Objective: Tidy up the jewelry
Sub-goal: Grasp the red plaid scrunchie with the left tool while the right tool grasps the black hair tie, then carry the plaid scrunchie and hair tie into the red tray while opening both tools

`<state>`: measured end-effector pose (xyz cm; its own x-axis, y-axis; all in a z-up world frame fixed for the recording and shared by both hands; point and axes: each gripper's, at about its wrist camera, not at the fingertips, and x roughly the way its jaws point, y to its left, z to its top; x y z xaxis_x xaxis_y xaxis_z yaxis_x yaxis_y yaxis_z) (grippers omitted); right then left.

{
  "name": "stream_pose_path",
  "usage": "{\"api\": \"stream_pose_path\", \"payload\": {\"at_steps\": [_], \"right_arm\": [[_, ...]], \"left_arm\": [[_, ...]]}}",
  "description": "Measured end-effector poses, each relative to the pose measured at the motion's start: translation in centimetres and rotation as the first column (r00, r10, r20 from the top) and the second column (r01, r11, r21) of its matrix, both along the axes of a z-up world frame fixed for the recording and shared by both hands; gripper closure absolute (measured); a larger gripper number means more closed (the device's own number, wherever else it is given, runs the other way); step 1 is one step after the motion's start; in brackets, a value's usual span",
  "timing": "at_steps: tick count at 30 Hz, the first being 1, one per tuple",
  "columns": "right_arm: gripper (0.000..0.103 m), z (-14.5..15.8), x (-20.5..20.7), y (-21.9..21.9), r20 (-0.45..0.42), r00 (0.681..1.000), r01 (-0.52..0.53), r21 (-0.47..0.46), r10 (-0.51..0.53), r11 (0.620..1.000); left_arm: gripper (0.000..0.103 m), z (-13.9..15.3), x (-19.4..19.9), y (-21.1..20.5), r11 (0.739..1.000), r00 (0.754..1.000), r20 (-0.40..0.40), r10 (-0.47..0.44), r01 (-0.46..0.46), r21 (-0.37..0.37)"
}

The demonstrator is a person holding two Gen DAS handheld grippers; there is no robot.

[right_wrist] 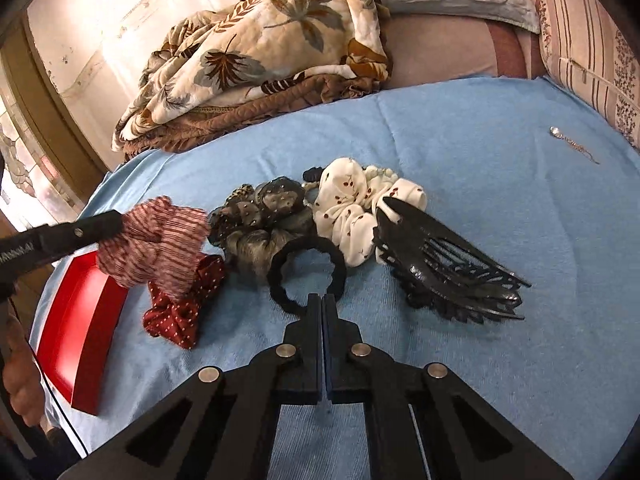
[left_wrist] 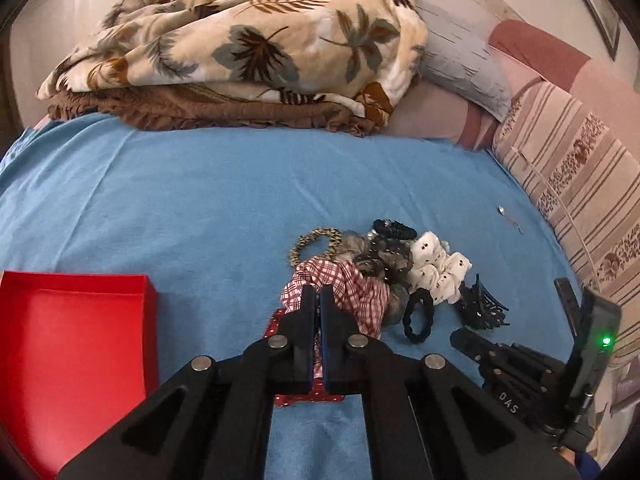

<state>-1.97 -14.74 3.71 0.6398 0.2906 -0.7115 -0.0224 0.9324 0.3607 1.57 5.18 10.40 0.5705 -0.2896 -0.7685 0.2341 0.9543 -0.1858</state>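
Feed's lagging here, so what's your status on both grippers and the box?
Left gripper shut on plaid scrunchie, lifted. Right gripper shut, nothing held, at black hair tie. Red box open, to the left. Path looks clear.

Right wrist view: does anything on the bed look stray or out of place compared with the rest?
Yes. A small silver earring lies alone on the blue sheet, well apart from the pile of hair ties, near the striped cushion. Everything else is clustered; the red box holds nothing that can be seen.
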Motion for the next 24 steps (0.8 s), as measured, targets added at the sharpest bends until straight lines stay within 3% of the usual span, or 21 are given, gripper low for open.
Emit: {"api": "stream_pose_path", "payload": {"at_steps": [1, 2, 3, 4, 8, 10, 13, 16, 19, 20, 21, 22, 24], "right_arm": [[0.088, -0.1, 0.2, 0.0, -0.005, 1.000, 0.003, 0.001, -0.003, 1.000], [0.074, -0.3, 0.5, -0.1, -0.007, 1.000, 0.005, 0.007, -0.005, 1.000], [0.061, -0.4, 0.8, -0.1, -0.012, 1.000, 0.004, 0.014, -0.004, 1.000], [0.056, -0.6, 1.1, 0.0, -0.019, 1.000, 0.003, 0.022, -0.003, 1.000], [0.053, -1.4, 2.7, 0.6, -0.044, 0.999, 0.004, -0.008, -0.004, 1.000], [0.053, -2.0, 3.4, 0.8, -0.061, 0.998, 0.008, -0.015, -0.009, 1.000], [0.053, -2.2, 4.0, 1.1, -0.061, 0.998, 0.013, -0.034, -0.015, 0.999], [0.055, -2.3, 4.2, 1.5, -0.058, 0.998, 0.011, -0.064, -0.014, 0.998], [0.073, -2.5, 4.1, 1.4, -0.056, 0.998, 0.025, -0.089, -0.030, 0.996], [0.084, -2.5, 4.1, 1.2, -0.057, 0.998, 0.034, -0.084, -0.039, 0.996], [0.092, -2.6, 4.1, 1.0, -0.059, 0.997, 0.036, -0.069, -0.040, 0.997], [0.092, -2.6, 4.0, 0.8, -0.057, 0.998, 0.038, -0.057, -0.041, 0.998], [0.092, -2.4, 3.6, 0.3, -0.057, 0.997, 0.041, -0.027, -0.042, 0.999]], "left_arm": [[0.088, -0.3, 0.4, 0.2, 1.000, 1.000, -0.012, 0.006, -0.006, -0.010], [0.065, -0.6, 0.7, 0.5, 1.000, 1.000, -0.023, 0.011, -0.011, -0.018], [0.053, -0.9, 1.1, 0.8, 0.999, 0.999, -0.030, 0.019, -0.020, -0.025], [0.042, -1.2, 1.4, 1.0, 0.999, 0.999, -0.018, 0.033, -0.034, -0.023], [0.041, -2.3, 2.6, 1.4, 0.999, 0.999, -0.012, 0.036, -0.036, -0.021], [0.040, -3.3, 3.6, 1.3, 0.999, 0.999, -0.038, 0.037, -0.036, 0.024], [0.040, -5.1, 4.4, 1.2, 0.990, 0.997, -0.051, 0.066, -0.059, 0.125], [0.040, -6.1, 4.4, 2.0, 0.991, 0.994, -0.085, 0.072, -0.062, 0.120], [0.040, -6.3, 3.9, 2.4, 0.990, 0.992, -0.099, 0.076, -0.064, 0.126], [0.045, -6.4, 3.8, 2.5, 0.989, 0.992, -0.101, 0.077, -0.064, 0.131], [0.057, -6.5, 3.6, 2.7, 0.990, 0.991, -0.106, 0.079, -0.065, 0.125], [0.093, -6.6, 3.6, 2.8, 0.990, 0.990, -0.113, 0.081, -0.067, 0.123], [0.093, -6.5, 3.4, 3.2, 0.992, 0.987, -0.130, 0.091, -0.078, 0.097]]}}
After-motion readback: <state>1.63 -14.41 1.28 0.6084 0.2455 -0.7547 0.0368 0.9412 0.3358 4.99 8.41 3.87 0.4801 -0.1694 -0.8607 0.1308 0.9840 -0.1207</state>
